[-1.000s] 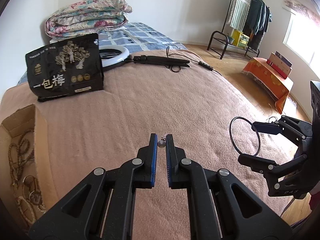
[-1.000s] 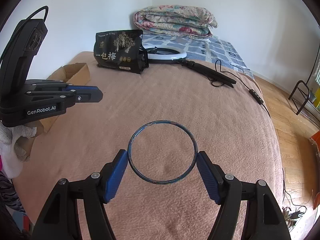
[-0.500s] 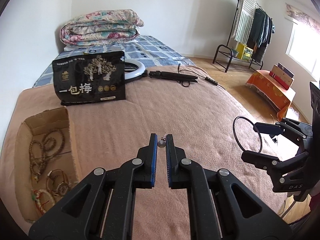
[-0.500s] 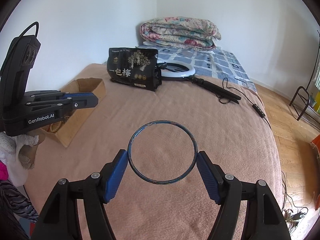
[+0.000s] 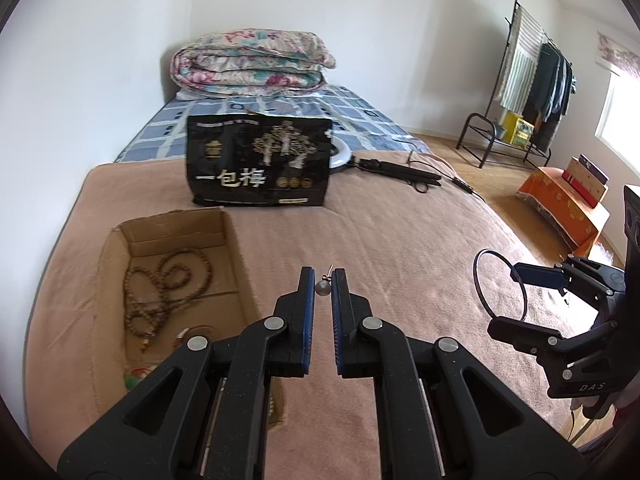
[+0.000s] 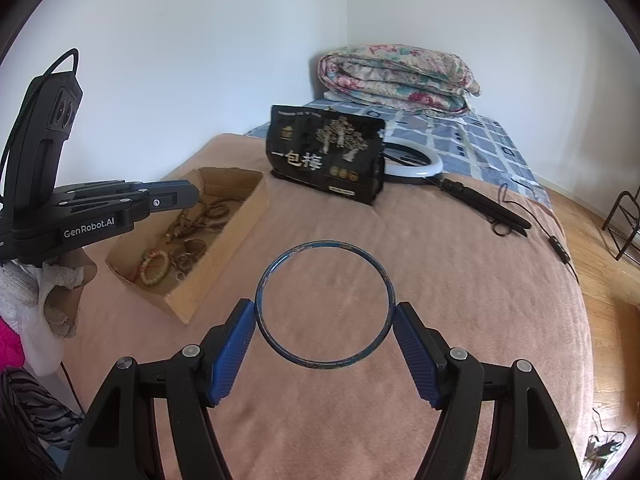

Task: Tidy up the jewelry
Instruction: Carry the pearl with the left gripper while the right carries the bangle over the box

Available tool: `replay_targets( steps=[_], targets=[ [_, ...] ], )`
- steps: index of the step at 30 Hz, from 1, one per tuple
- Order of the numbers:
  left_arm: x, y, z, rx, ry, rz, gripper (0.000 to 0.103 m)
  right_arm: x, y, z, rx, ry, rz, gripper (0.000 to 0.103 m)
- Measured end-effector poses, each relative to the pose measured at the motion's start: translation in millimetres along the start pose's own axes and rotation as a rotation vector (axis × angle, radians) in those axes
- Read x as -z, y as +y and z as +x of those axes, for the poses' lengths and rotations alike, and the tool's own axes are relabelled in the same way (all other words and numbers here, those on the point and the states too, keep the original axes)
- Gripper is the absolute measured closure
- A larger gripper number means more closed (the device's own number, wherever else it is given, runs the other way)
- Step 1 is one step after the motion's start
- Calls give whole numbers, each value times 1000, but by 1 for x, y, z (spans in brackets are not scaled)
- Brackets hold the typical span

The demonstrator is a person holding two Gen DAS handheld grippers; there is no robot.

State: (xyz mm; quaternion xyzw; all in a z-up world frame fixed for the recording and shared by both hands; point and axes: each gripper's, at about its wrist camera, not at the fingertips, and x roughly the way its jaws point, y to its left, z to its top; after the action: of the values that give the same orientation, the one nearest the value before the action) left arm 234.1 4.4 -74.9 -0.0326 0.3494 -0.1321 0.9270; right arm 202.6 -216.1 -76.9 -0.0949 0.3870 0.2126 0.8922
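Above the pink blanket (image 5: 400, 248), the left gripper (image 5: 322, 280) pinches a small earring (image 5: 322, 286) with a round grey ball between its blue tips. Off to its right, the right gripper (image 6: 325, 322) squeezes a thin blue bangle (image 6: 325, 248) from both sides. Near the left gripper sits a cardboard box (image 6: 224, 276) with bead strings (image 5: 168, 280) inside.
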Motion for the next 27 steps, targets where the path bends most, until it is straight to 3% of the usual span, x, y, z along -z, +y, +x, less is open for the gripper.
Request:
replay_targets(
  steps=[15,27],
  targets=[
    [-6,87,-9,-68,-3,-120,97,-29,65,38,-80,0,-16,30],
    [-5,131,7,-107,23,-197,97,-45,120,77,-146,31,-60,30]
  ],
)
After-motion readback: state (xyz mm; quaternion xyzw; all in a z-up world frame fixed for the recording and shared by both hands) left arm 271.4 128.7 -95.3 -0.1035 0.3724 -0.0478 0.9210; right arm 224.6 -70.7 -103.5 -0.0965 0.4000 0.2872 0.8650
